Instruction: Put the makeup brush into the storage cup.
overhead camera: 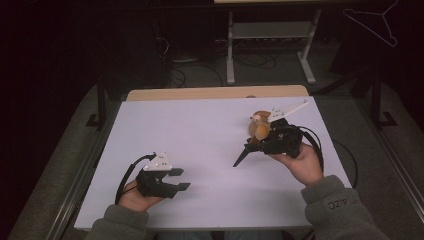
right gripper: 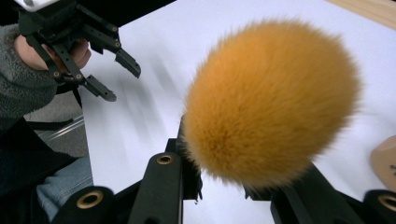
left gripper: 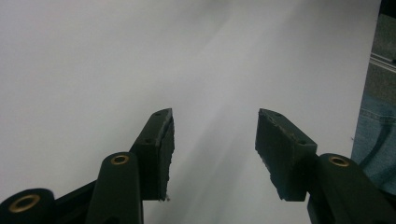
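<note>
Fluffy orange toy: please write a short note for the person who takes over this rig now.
Right tongs: shut on the fluffy orange toy, held above the white table at its far right.
Left tongs: open, nothing between the pads, low over the near left part of the table.
A tan object lies at the edge of the right gripper view; I cannot tell what it is.
Done: the toy is gripped and off the surface.
Left: probably to carry the toy somewhere and set it down; the pictures do not show where.
</note>
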Available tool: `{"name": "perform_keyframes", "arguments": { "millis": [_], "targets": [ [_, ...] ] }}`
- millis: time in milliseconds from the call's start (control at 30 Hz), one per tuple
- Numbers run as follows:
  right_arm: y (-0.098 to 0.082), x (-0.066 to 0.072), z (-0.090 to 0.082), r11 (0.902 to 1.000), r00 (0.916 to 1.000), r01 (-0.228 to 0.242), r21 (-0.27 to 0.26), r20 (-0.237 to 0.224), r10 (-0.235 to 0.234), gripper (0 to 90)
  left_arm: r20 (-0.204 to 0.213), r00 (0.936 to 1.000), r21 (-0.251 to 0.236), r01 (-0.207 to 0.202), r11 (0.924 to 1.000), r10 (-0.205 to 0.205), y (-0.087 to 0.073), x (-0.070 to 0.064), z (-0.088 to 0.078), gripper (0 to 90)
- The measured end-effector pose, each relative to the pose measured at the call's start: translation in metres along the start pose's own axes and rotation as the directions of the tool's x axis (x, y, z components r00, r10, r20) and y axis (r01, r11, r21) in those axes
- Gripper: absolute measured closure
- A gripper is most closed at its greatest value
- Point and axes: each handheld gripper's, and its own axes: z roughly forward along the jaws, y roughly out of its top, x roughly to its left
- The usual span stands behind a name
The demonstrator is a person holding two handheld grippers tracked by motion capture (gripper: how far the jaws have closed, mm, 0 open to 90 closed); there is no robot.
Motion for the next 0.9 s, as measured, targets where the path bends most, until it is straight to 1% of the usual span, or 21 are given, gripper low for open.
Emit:
{"name": "perform_keyframes", "arguments": {
  "millis": [67, 100, 167, 200, 367, 400, 467, 567, 700, 733, 800, 833, 867, 900],
  "targets": [
    [0.002, -0.002, -0.003, 1.0, 1.0, 0.0, 0.0, 0.007, 0.0, 70.6, -0.004, 1.0, 0.006, -0.003, 1.0, 0.003, 0.0, 0.001, -0.001, 45.7],
    [0.004, -0.003, -0.004, 1.0, 0.9999, 0.002, -0.003, 0.012, -0.002, 70.7, -0.005, 1.0, 0.003, 0.003, 1.0, -0.003, -0.001, 0.001, -0.001, 45.4],
    [0.006, -0.004, -0.007, 1.0, 0.9999, 0.001, -0.001, 0.017, -0.001, 70.6, -0.009, 1.0, 0.002, 0.001, 1.0, -0.001, -0.001, 0.002, -0.001, 45.3],
    [0.008, -0.005, -0.008, 1.0, 0.9998, 0.002, -0.001, 0.021, -0.002, 70.6, -0.012, 0.9999, 0.011, -0.008, 0.9999, 0.009, -0.001, 0.003, -0.002, 45.3],
    [0.016, -0.009, -0.016, 1.0, 0.999, 0.003, -0.002, 0.044, -0.003, 70.6, -0.015, 0.9999, 0.006, 0.004, 1.0, -0.004, -0.002, 0.003, -0.002, 44.9],
    [0.018, -0.01, -0.018, 1.0, 0.9988, 0.0, -0.004, 0.05, 0.0, 70.6, -0.016, 0.9999, 0.01, 0.0, 0.9999, 0.0, -0.002, 0.004, -0.002, 44.8],
    [0.022, -0.012, -0.022, 1.0, 0.9982, 0.002, -0.006, 0.06, -0.001, 70.6, -0.016, 0.9999, 0.002, 0.006, 1.0, -0.006, -0.002, 0.004, -0.002, 44.6],
    [0.027, -0.016, -0.027, 1.0, 0.997, -0.002, -0.003, 0.077, 0.002, 70.6, -0.015, 0.9999, -0.004, 0.005, 1.0, -0.005, -0.002, 0.005, -0.002, 44.5],
    [0.035, -0.022, -0.033, 0.9999, 0.9942, -0.011, -0.001, 0.107, 0.011, 70.6, -0.017, 0.9998, -0.002, 0.008, 1.0, -0.008, -0.003, 0.005, -0.003, 44.2],
    [0.038, -0.024, -0.035, 0.9999, 0.9934, -0.011, -0.002, 0.114, 0.012, 70.7, -0.017, 0.9998, 0.005, 0.0, 1.0, 0.0, -0.002, 0.006, -0.003, 44.2],
    [0.042, -0.028, -0.038, 0.9999, 0.9922, -0.014, -0.007, 0.124, 0.015, 70.6, -0.018, 0.9998, -0.001, 0.0, 1.0, 0.0, -0.002, 0.005, -0.004, 44.1],
    [0.044, -0.03, -0.04, 0.9999, 0.9905, -0.011, -0.005, 0.137, 0.011, 70.6, -0.017, 0.9999, -0.003, 0.002, 1.0, -0.002, -0.002, 0.005, -0.004, 44.1],
    [0.046, -0.032, -0.041, 0.9998, 0.9897, -0.017, -0.006, 0.142, 0.018, 70.7, -0.016, 0.9998, -0.011, 0.011, 0.9999, -0.011, -0.002, 0.005, -0.003, 43.9],
    [0.048, -0.033, -0.043, 0.9998, 0.9885, -0.021, -0.009, 0.149, 0.022, 70.6, -0.016, 0.9998, -0.011, 0.009, 0.9999, -0.009, -0.002, 0.005, -0.003, 43.8]
  ]
}}
